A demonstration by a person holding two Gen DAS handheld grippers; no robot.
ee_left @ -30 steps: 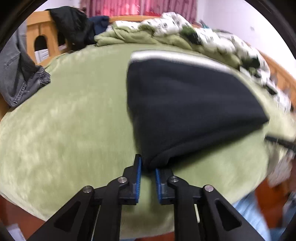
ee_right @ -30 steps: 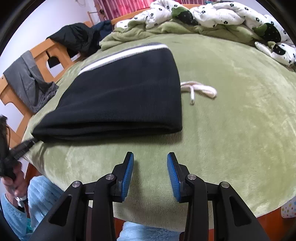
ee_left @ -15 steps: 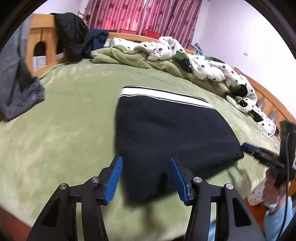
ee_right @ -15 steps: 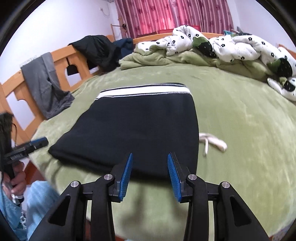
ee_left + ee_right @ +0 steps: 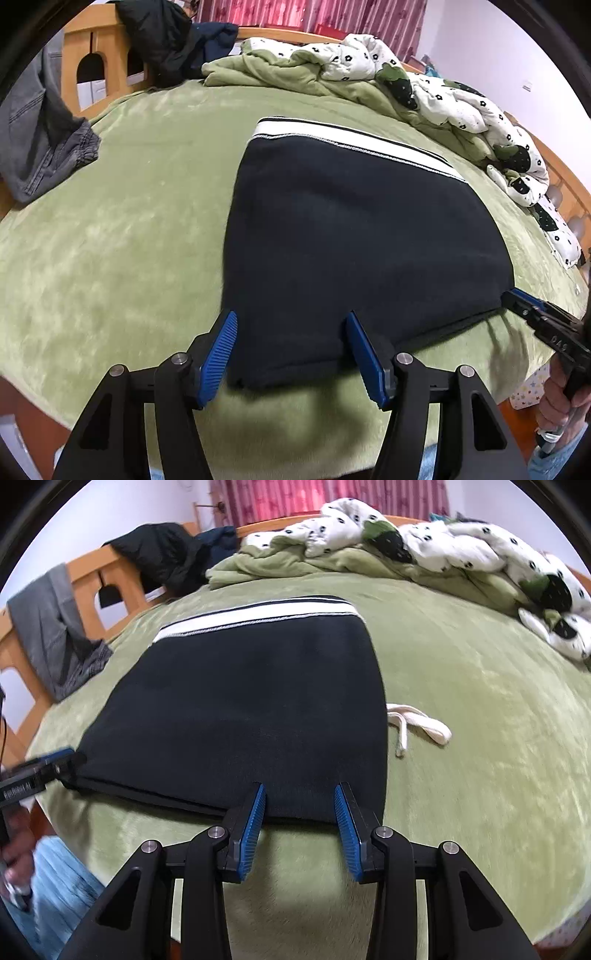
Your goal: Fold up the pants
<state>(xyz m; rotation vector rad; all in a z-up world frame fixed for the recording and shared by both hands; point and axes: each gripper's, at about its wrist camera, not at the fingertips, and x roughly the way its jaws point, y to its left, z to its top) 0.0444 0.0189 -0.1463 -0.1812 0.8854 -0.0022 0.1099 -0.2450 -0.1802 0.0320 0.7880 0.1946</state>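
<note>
The black pants (image 5: pixel 354 236) lie folded on the bed (image 5: pixel 122 221); left gripper (image 5: pixel 291 354), jaws just opening, and right gripper (image 5: pixel 300 827) hang apart, empty, at six o'clock. Next, I judge: withdraw.

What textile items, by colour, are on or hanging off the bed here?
Black: 2 (folded pants, jacket on the frame)
Grey: 1 (garment on the frame)
Navy: 1 (cloth by the jacket)
White: 1 (cord beside the pants)
White-and-green: 1 (quilt)
Green: 1 (bed cover)
Total: 7
</note>
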